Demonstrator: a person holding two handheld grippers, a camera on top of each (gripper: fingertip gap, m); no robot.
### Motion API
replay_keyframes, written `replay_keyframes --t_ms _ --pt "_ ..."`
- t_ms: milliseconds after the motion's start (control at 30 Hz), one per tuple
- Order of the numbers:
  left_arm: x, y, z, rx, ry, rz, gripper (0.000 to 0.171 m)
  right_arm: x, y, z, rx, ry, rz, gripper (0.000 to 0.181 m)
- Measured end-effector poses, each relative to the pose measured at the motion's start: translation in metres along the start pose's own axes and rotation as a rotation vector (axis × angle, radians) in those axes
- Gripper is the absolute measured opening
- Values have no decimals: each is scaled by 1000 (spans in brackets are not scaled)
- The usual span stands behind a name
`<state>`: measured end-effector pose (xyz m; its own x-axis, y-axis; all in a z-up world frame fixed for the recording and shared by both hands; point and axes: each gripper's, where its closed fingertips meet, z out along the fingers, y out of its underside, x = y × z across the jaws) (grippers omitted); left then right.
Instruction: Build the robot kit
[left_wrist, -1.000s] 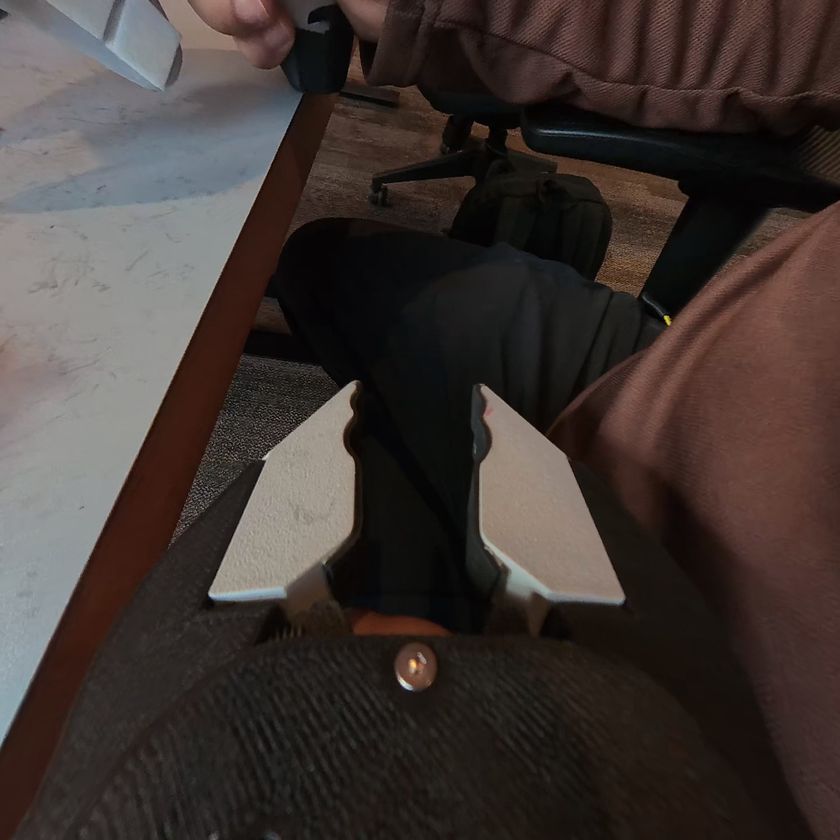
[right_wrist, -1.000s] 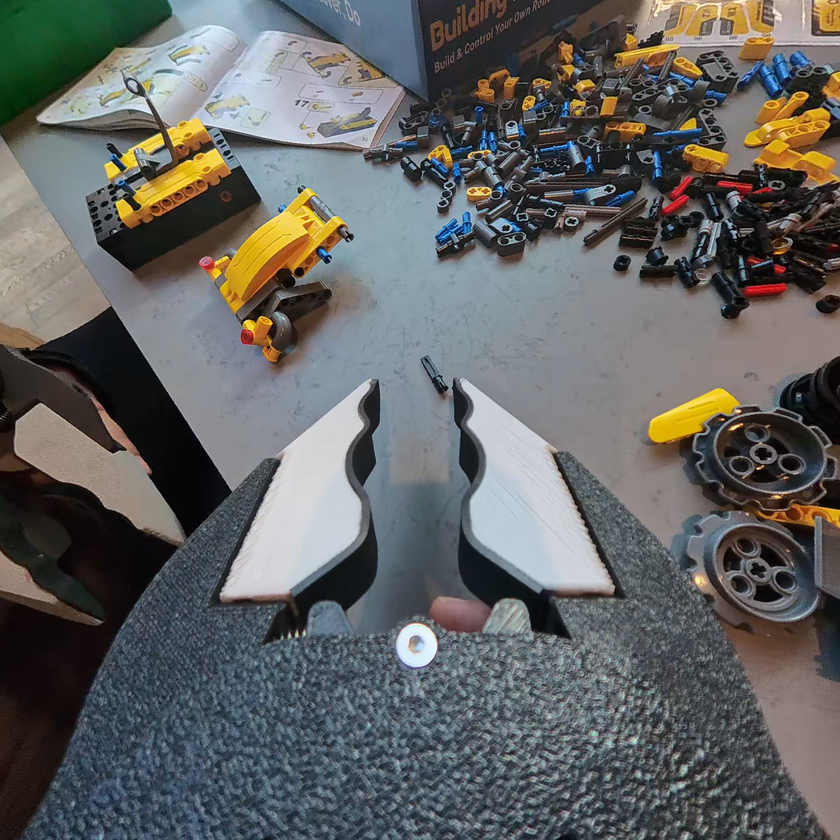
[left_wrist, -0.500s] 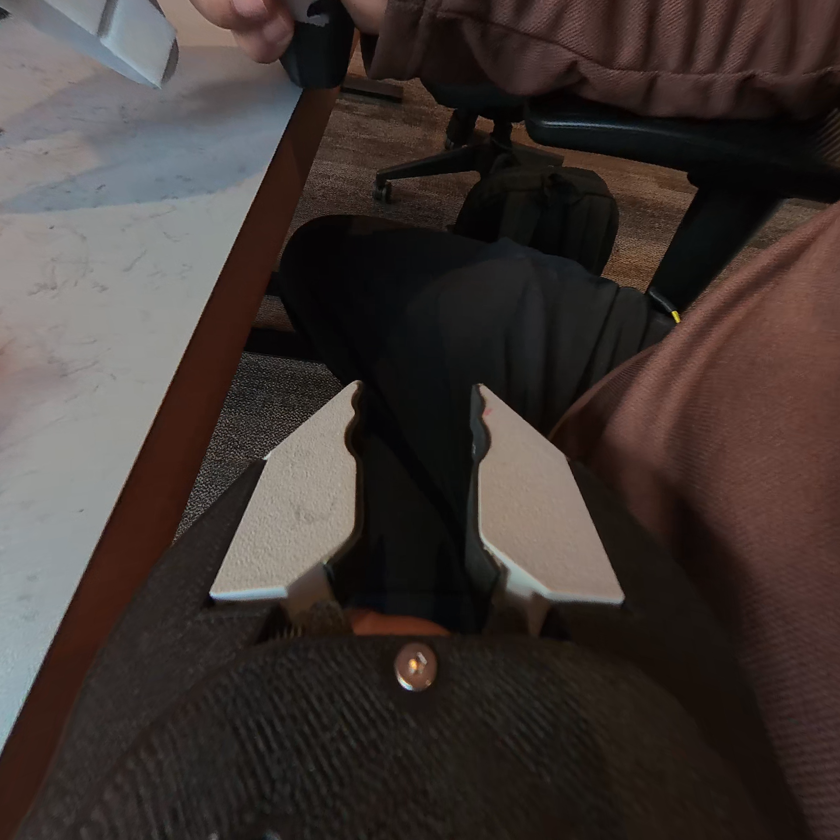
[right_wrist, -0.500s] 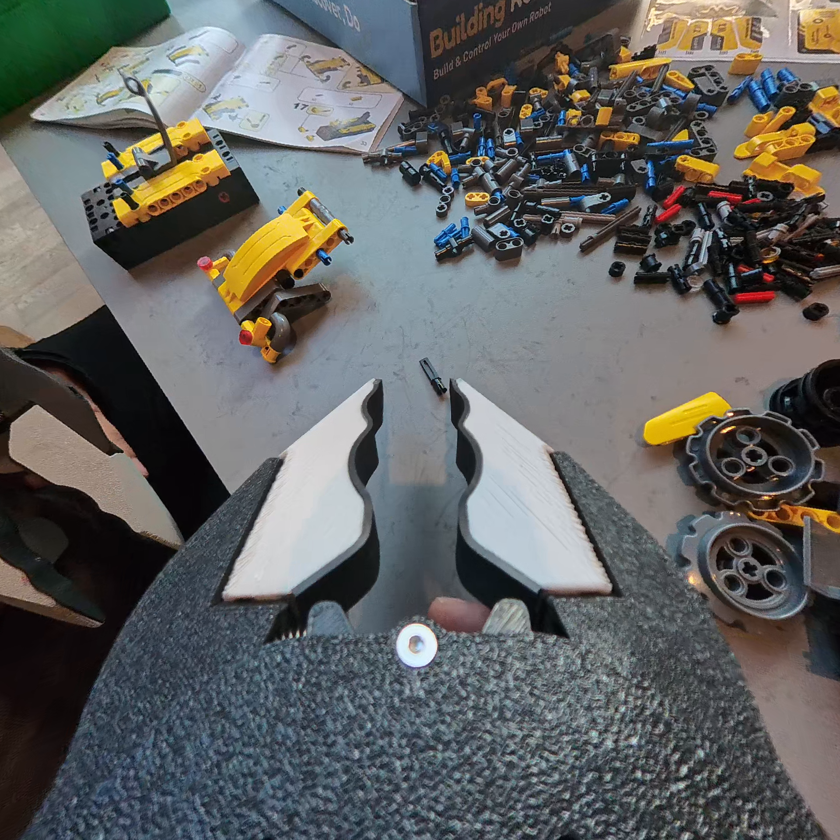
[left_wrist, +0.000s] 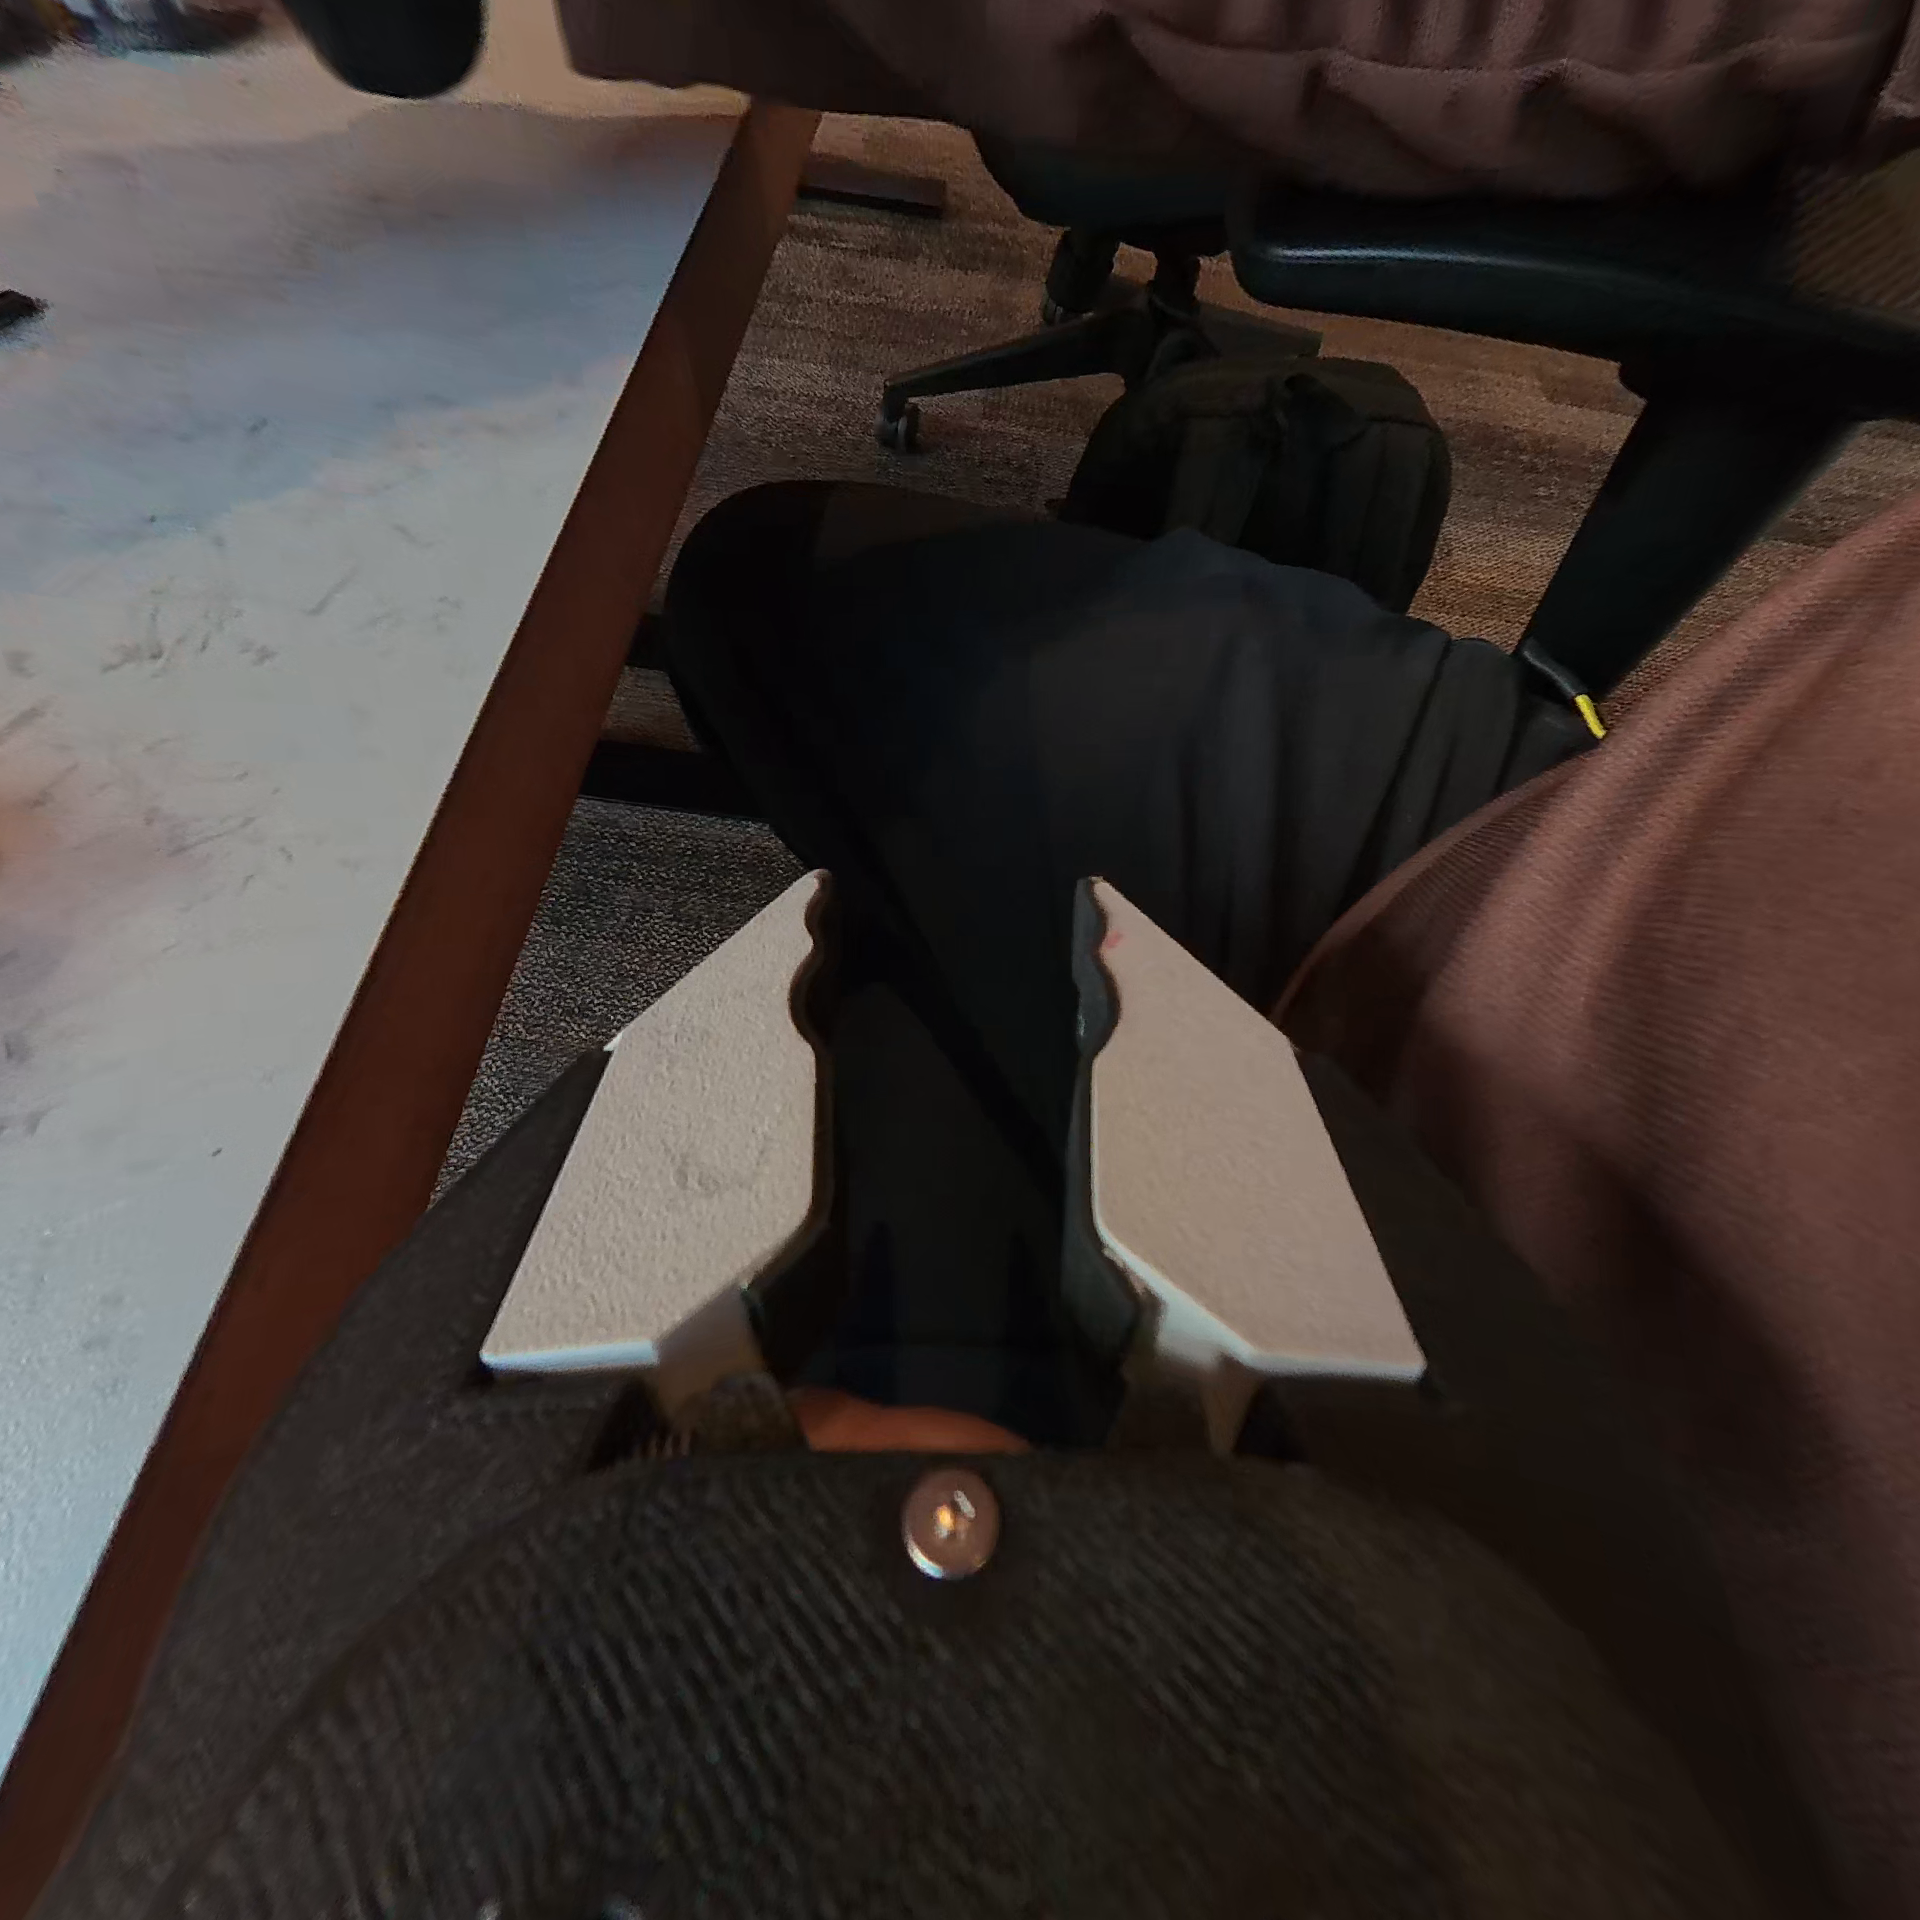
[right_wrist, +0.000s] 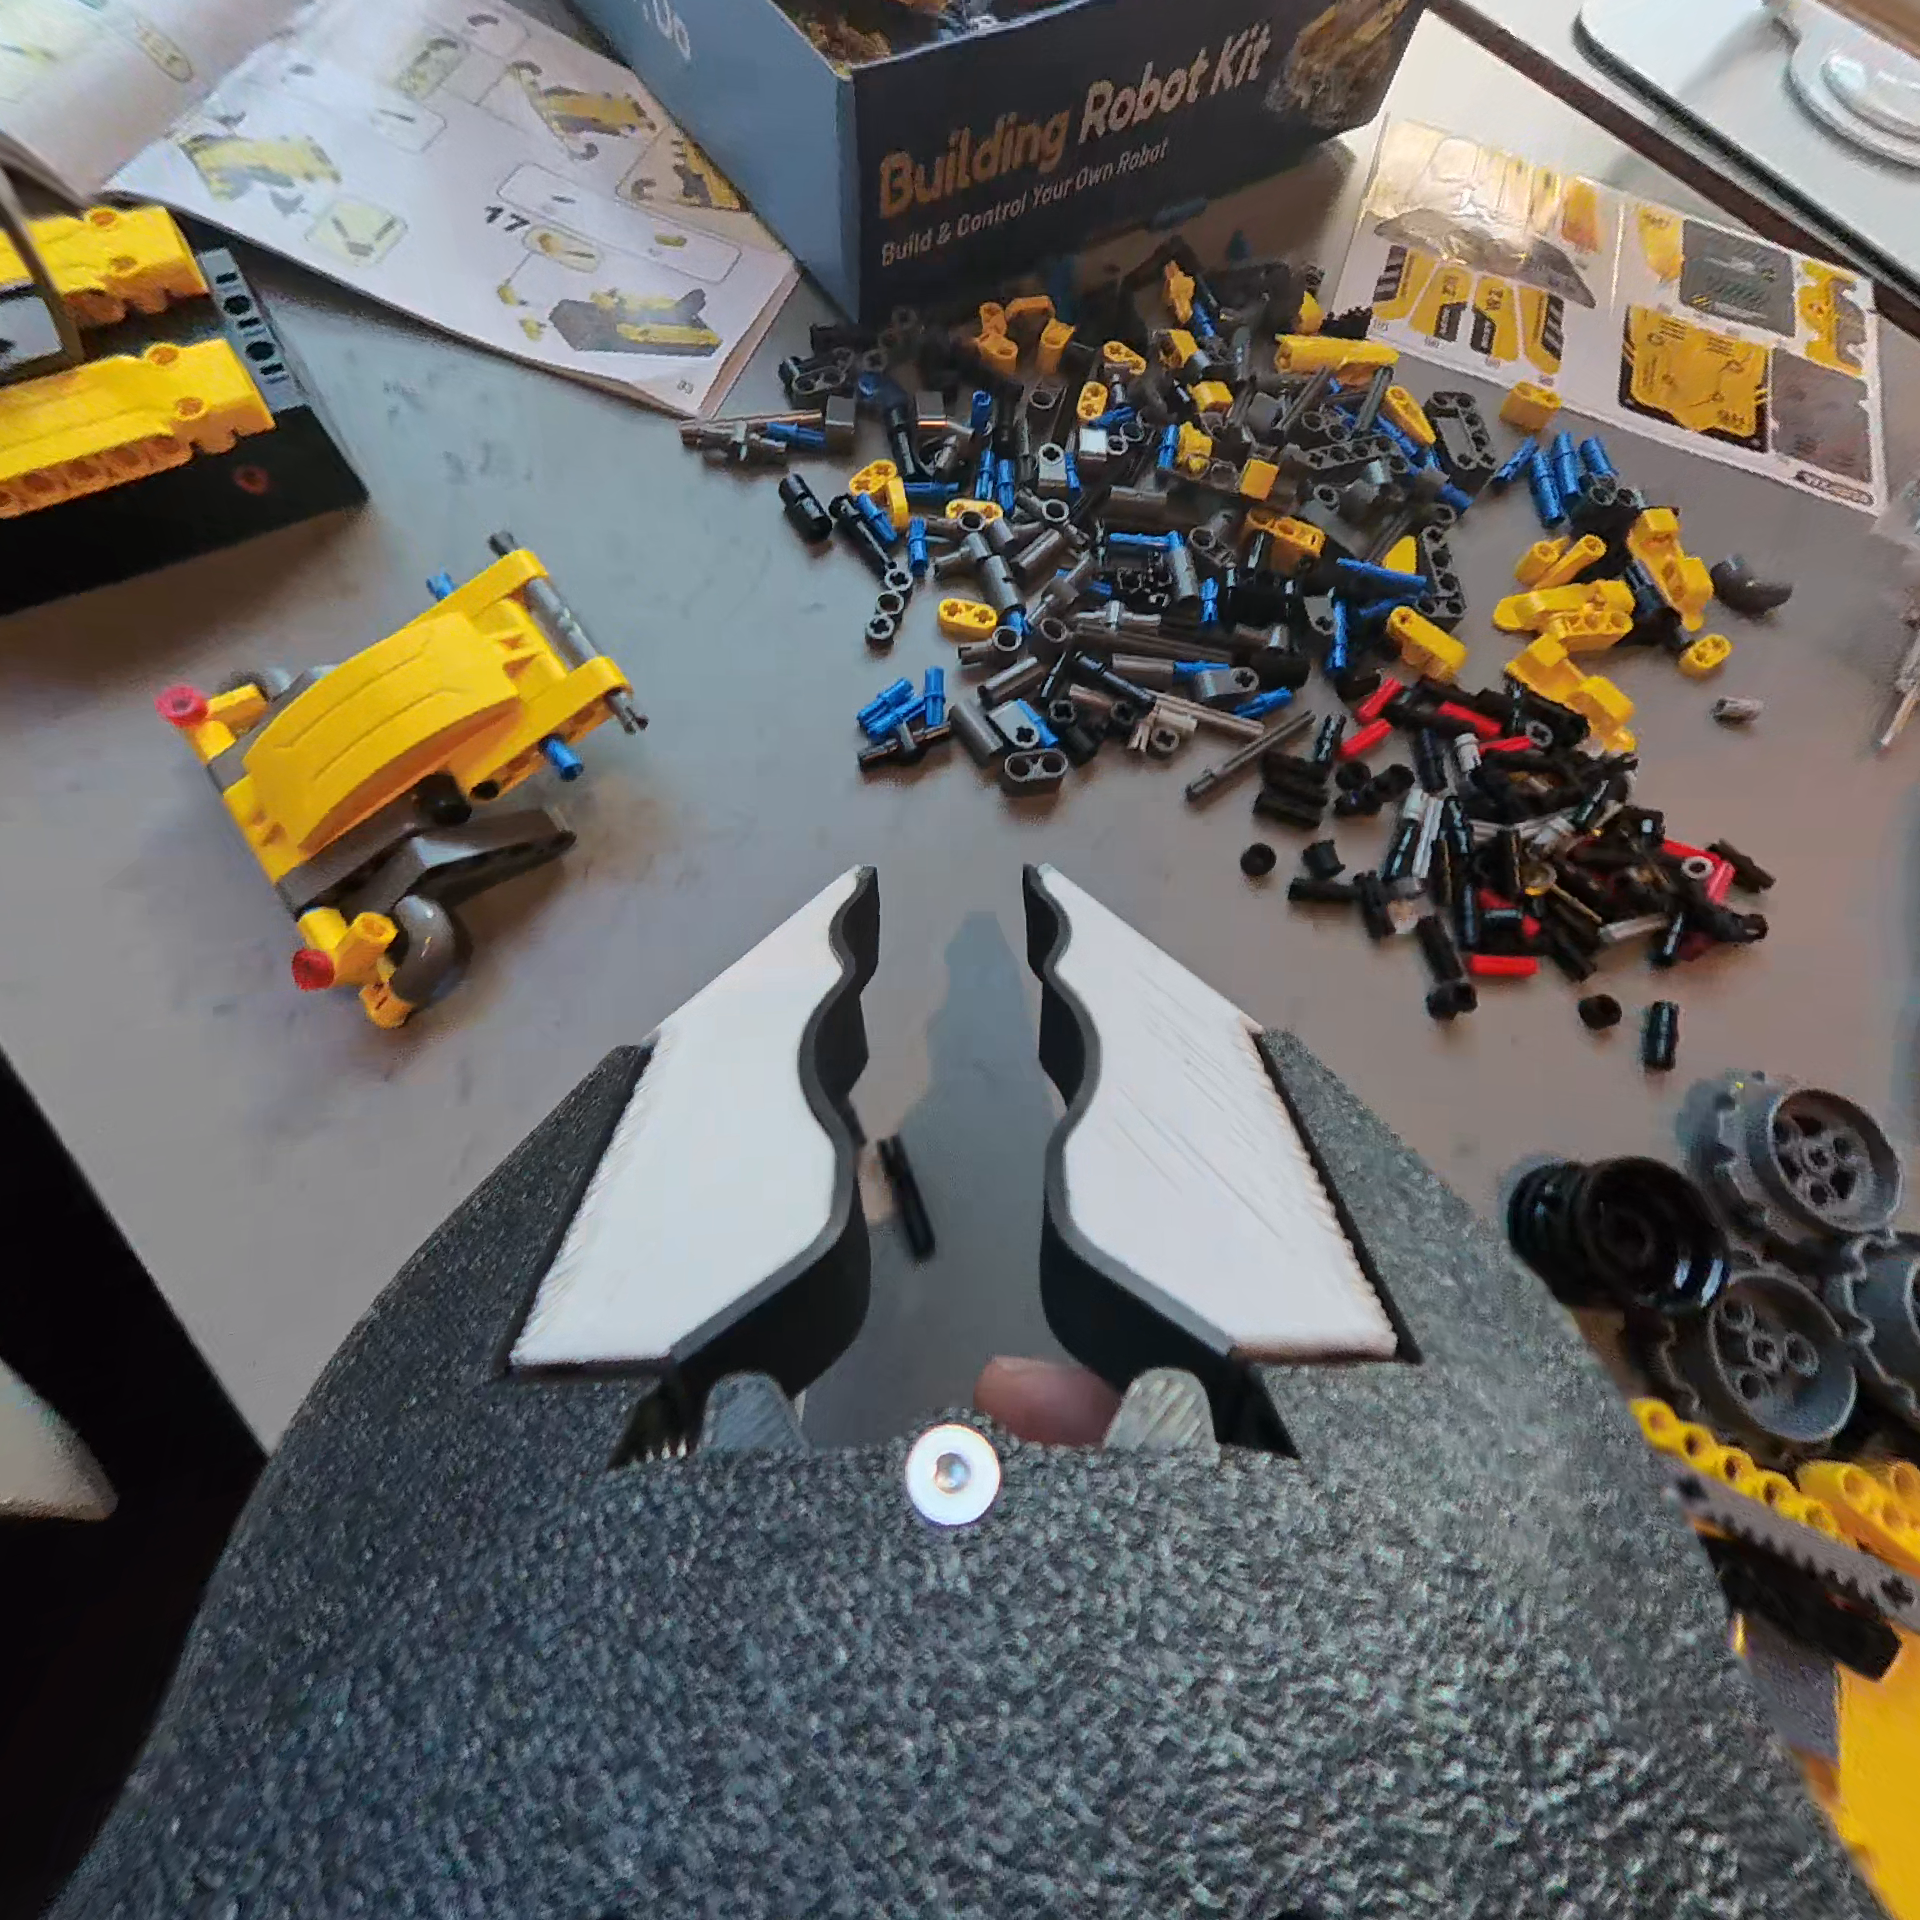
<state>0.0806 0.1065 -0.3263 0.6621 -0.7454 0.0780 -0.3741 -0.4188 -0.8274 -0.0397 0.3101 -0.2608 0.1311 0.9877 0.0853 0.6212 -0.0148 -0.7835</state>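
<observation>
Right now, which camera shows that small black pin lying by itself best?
The right wrist view: the small black pin lies on the table between the open right gripper's fingers. The left wrist view doesn't show it.

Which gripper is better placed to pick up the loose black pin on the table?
Right. The right gripper is open above the table with the black pin between its fingers. The left gripper is off the table edge, over the person's lap.

On the table (right_wrist: 644, 499), by my count: one printed box (right_wrist: 1039, 156) at the far edge, one open booklet (right_wrist: 447, 197), one sticker sheet (right_wrist: 1621, 312), two yellow built assemblies (right_wrist: 405, 748) (right_wrist: 114, 405), four toothed grey wheels (right_wrist: 1813, 1158) near the right edge, one lone black pin (right_wrist: 906, 1195). The loose pile (right_wrist: 1278, 613) is too many to count.
</observation>
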Motion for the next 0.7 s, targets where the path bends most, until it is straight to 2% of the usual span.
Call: replay_keyframes --t_ms 200,300,333,500,700 --pt "-1 2 1 -8 -7 6 43 14 -16 37 -50 2 -25 25" --pt "-2 2 1 -8 -7 4 43 16 -7 51 -129 -20 -31 24" --pt "-2 2 1 -8 -7 3 43 15 -2 52 -161 -28 -33 18" --pt "-1 1 -1 -3 -1 -1 43 7 4 41 -180 -69 -20 13" --pt "2 1 1 -6 11 1 43 21 -14 35 -136 -31 0 13"
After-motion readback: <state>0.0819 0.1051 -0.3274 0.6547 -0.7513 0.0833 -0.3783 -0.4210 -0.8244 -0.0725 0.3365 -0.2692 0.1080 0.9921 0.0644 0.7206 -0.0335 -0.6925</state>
